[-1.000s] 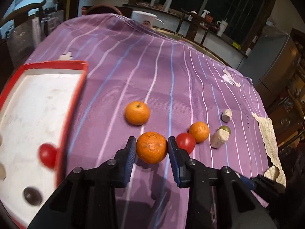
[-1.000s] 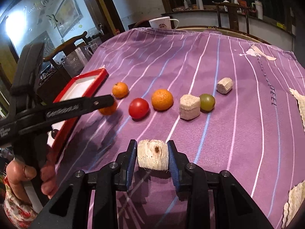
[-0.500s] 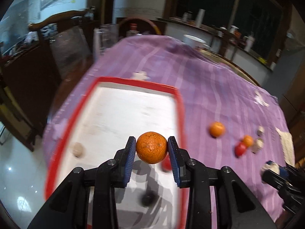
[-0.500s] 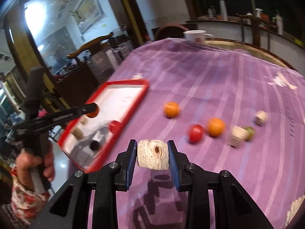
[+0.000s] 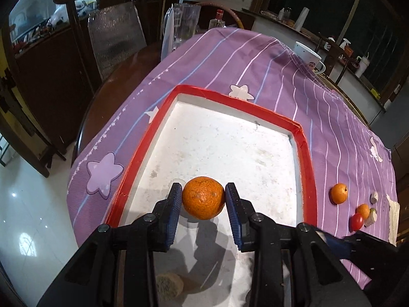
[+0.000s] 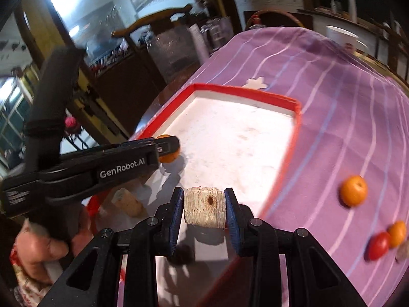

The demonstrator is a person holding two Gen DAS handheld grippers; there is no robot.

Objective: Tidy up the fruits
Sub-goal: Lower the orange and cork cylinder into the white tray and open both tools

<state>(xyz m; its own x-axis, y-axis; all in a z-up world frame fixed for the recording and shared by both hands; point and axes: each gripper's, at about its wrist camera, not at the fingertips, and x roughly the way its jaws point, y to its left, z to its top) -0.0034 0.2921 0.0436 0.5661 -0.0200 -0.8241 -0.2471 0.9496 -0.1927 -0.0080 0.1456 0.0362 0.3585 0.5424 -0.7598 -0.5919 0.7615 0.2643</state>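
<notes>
The left tool [image 5: 203, 202] pinches a firm, probably light mandarin [image 5: 203, 197] across its widest girth; the right tool [image 6: 204, 207] pinches a rigid wooden block [image 6: 204, 207] by its flat ends.

Orange [image 5: 202, 197] sat clamped above white red-rimmed tray [image 5: 304, 151]; two more oranges [image 5: 339, 193] and tomato [image 5: 356, 222] lay on cloth beside it.

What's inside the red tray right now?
The red tray shows mostly bare white floor, plus a tan chunk near the front. The left claw holds an orange over it. The claw bodies cover the front part.
</notes>
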